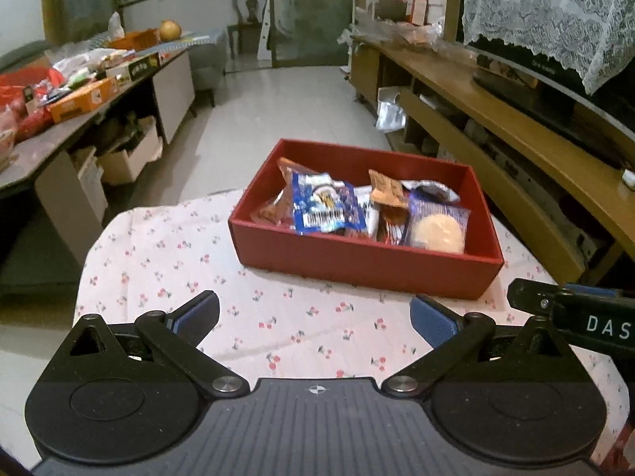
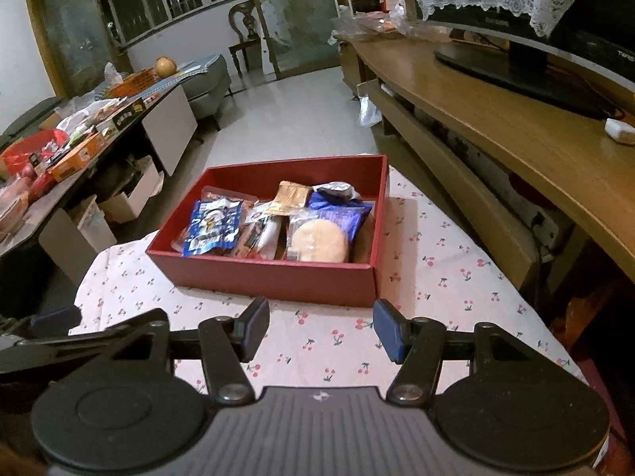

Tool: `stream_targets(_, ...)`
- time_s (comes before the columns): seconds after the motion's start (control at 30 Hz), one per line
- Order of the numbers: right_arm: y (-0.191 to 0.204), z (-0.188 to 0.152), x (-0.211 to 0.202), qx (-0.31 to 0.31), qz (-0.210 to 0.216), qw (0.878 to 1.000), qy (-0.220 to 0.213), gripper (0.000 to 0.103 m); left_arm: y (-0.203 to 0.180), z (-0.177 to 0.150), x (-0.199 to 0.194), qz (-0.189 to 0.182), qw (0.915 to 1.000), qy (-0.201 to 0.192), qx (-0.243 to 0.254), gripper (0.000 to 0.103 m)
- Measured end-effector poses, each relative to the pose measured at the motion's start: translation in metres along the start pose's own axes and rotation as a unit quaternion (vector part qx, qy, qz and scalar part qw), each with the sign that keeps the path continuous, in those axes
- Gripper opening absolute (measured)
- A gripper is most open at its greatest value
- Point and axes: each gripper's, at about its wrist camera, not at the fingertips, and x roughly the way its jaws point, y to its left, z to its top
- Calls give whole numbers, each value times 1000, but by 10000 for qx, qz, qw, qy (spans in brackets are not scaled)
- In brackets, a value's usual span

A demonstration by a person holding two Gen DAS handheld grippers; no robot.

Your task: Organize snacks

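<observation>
A red box [image 1: 365, 261] with straight cardboard-looking walls sits on a small table under a pale cloth [image 1: 166, 261] printed with little cherries. It is an open rectangular tray, matte outside and in, and it holds a loose heap of snack packets: a glossy blue packet [image 1: 325, 208] lying at a slant toward the box's 9 o'clock side, an orange packet [image 1: 387, 188] near the middle, a crinkled silver wrapper at the back, and a clear bag with a round pale biscuit [image 1: 436, 232] at the 3 o'clock end. The left claw [image 1: 313, 317] stands open and empty, its blue ridged pads spread wide, with the box at about 1 o'clock, apart from the tips. The right claw [image 2: 321, 329] is also open with nothing between its pads; the box lies at 11 o'clock from it, its near wall just beyond the fingertips.
</observation>
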Motion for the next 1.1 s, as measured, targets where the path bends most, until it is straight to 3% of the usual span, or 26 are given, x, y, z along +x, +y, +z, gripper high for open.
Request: stream_targets(1.1,11,-50,-25,-201,-203,9990,348,64,5,-50,-23,-57,9988,482,83,103)
